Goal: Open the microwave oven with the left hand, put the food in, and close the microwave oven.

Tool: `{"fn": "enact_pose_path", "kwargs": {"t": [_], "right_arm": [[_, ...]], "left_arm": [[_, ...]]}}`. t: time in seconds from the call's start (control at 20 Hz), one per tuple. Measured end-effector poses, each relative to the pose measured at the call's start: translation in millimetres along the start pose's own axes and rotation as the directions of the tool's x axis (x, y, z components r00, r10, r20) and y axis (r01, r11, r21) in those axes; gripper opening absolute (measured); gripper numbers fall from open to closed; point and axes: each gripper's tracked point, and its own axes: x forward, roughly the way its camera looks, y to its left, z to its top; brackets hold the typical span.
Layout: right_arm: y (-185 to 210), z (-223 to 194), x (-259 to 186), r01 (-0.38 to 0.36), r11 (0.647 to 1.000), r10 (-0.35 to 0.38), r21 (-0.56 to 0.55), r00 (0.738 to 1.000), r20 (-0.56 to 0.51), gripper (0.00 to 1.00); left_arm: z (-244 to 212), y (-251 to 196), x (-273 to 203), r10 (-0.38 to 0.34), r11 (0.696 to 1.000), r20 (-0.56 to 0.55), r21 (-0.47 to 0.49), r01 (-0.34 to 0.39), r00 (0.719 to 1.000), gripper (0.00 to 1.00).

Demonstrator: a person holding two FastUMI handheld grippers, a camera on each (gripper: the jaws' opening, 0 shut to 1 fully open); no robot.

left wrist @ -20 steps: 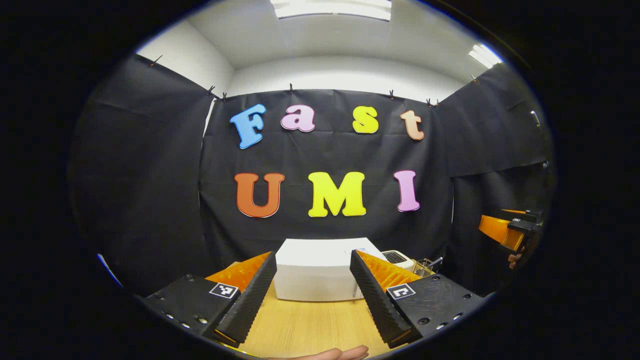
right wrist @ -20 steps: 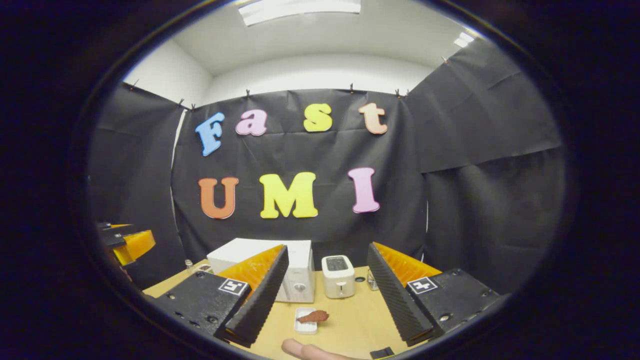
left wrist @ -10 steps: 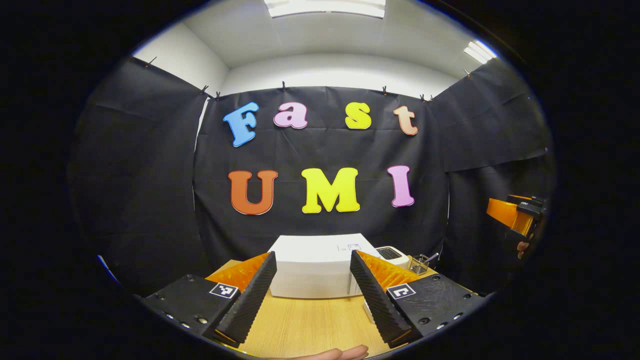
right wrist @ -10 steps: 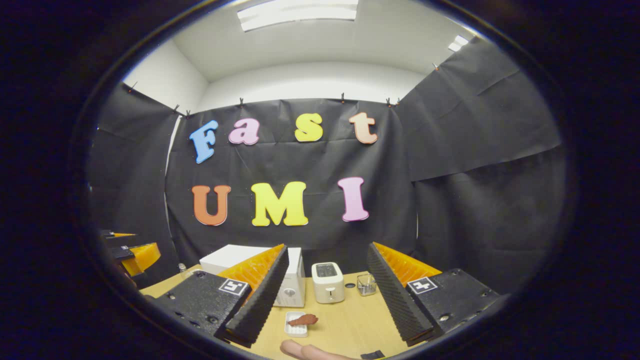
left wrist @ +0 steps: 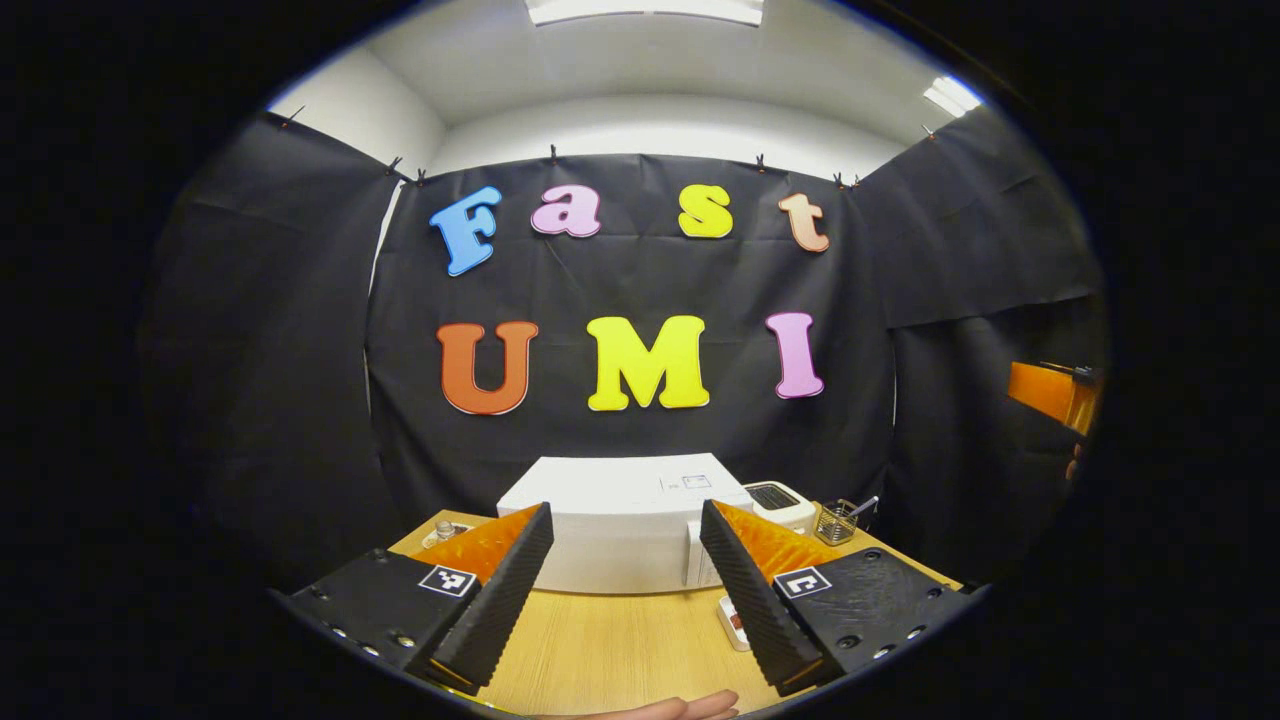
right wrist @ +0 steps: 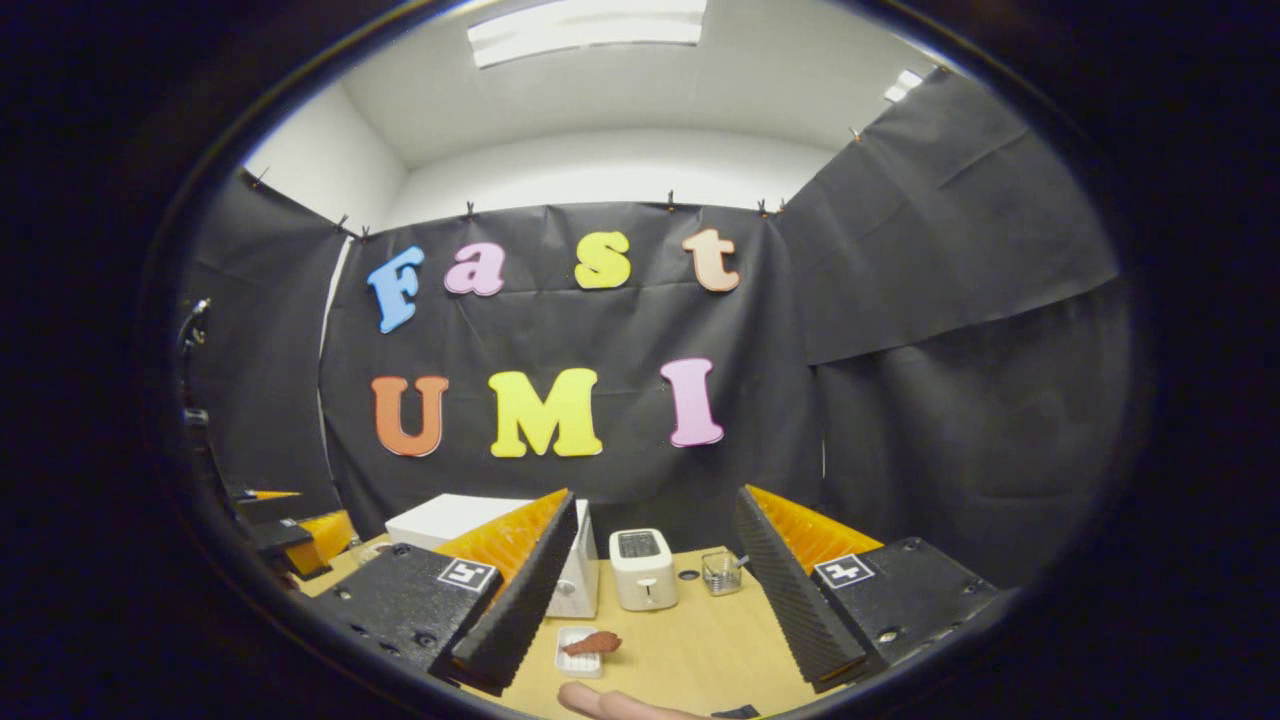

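In the left gripper view the left tongs (left wrist: 625,585) hang spread wide with nothing between the fingers, above a pale wooden bench (left wrist: 610,650), and past them a white box-shaped microwave oven (left wrist: 620,535) stands at the back of the bench against the black cloth wall, its door shut and its front facing the camera. Just to the right of the oven sits a small white toaster (left wrist: 780,500), and beyond that a little wire basket (left wrist: 835,522) with a utensil in it. A small white rectangular dish (left wrist: 733,622) lies on the bench in front of the oven's right corner, half hidden behind the right finger, and a small clear jar (left wrist: 440,530) stands at the far left edge of the bench. A fingertip of the holding hand (left wrist: 690,708) shows at the bottom rim. At the far right edge the other tool shows in part, held up well clear of the bench. In the right gripper view the right tongs (right wrist: 650,590) are likewise wide open and hold nothing; between the fingers lies the white dish with a reddish-brown piece of food (right wrist: 592,643) on it, resting on the bench in front of the oven and toaster, apart from both. The oven sits left of the toaster, partly covered by the left finger
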Motion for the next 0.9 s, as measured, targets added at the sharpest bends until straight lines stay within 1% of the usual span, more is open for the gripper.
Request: {"fn": "enact_pose_path", "kwargs": {"t": [0.05, 0.1, 0.2, 0.25, 0.35, 0.4, 0.5, 0.55, 0.6, 0.65, 0.7, 0.8, 0.85, 0.9], "right_arm": [[-0.4, -3.0, 1.6, -0.005, 1.0, 0.005, -0.001, 1.0, 0.001, 1.0], [-1.1, -4.6, 3.5, -0.006, 1.0, 0.006, -0.001, 1.0, 0.004, 0.9], [-4.8, -7.1, 7.2, -0.002, 1.0, 0.002, 0.001, 1.0, 0.014, 0.9], [-7.7, -9.6, 10.4, 0.003, 1.0, -0.003, -0.001, 1.0, 0.018, 1.0], [-10.6, -13.1, 16.5, -0.007, 1.0, 0.007, -0.012, 1.0, 0.02, 1.0], [-12.8, -15.2, 19.9, -0.012, 1.0, 0.013, -0.019, 1.0, 0.017, 0.9], [-21.6, -17.7, 28.0, -0.013, 0.999, 0.014, -0.035, 1.0, 0.023, 0.89], [-27.2, -21.7, 31.5, -0.009, 0.999, 0.01, -0.043, 1.0, 0.019, 0.9], [-33.3, -25.6, 34.9, -0.002, 0.999, 0.003, -0.045, 1.0, 0.019, 1.0], [-37.5, -28.6, 37.8, 0.0, 0.999, 0.0, -0.047, 1.0, 0.017, 0.9], [-41.2, -32.1, 40.3, 0.001, 0.999, 0.0, -0.049, 1.0, 0.016, 1.0], [-50.6, -40.7, 46.0, 0.004, 0.998, -0.003, -0.056, 1.0, 0.014, 1.0], [-55.8, -44.0, 48.9, 0.009, 0.998, -0.008, -0.061, 1.0, 0.013, 0.9], [-60.6, -48.2, 52.9, 0.013, 0.998, -0.012, -0.067, 1.0, 0.011, 1.0]], "left_arm": [[-10.5, -4.2, 9.7, -0.003, 1.0, -0.008, -0.007, 0.002, 1.0, 0.92], [-21.7, -7.5, 21.2, -0.002, 1.0, -0.02, -0.018, 0.002, 1.0, 0.92], [-43.0, -15.3, 47.2, -0.008, 0.999, -0.031, -0.039, 0.007, 0.999, 0.92], [-54.7, -19.3, 60.5, -0.016, 0.999, -0.034, -0.04, 0.015, 0.999, 0.92], [-77.6, -25.8, 86.7, -0.022, 0.999, -0.04, -0.024, 0.021, 0.999, 0.92], [-89.0, -27.4, 100.3, -0.016, 1.0, -0.042, -0.017, 0.015, 0.999, 0.92], [-114.6, -35.4, 124.9, -0.017, 1.0, -0.063, -0.024, 0.015, 0.998, 0.92], [-129.0, -39.3, 136.5, -0.015, 1.0, -0.082, -0.028, 0.013, 0.996, 0.92], [-142.4, -42.4, 147.2, -0.012, 0.999, -0.104, -0.031, 0.009, 0.994, 0.92], [-155.6, -46.2, 157.0, -0.015, 0.999, -0.125, -0.033, 0.011, 0.992, 0.92], [-166.9, -51.5, 166.4, -0.021, 0.999, -0.139, -0.034, 0.016, 0.99, 0.92], [-180.7, -55.7, 182.8, -0.017, 1.0, -0.138, -0.011, 0.016, 0.99, 0.93], [-186.8, -56.6, 190.7, -0.013, 1.0, -0.134, -0.002, 0.013, 0.991, 0.93], [-191.6, -59.6, 198.1, -0.015, 1.0, -0.132, -0.006, 0.014, 0.991, 0.93]]}}
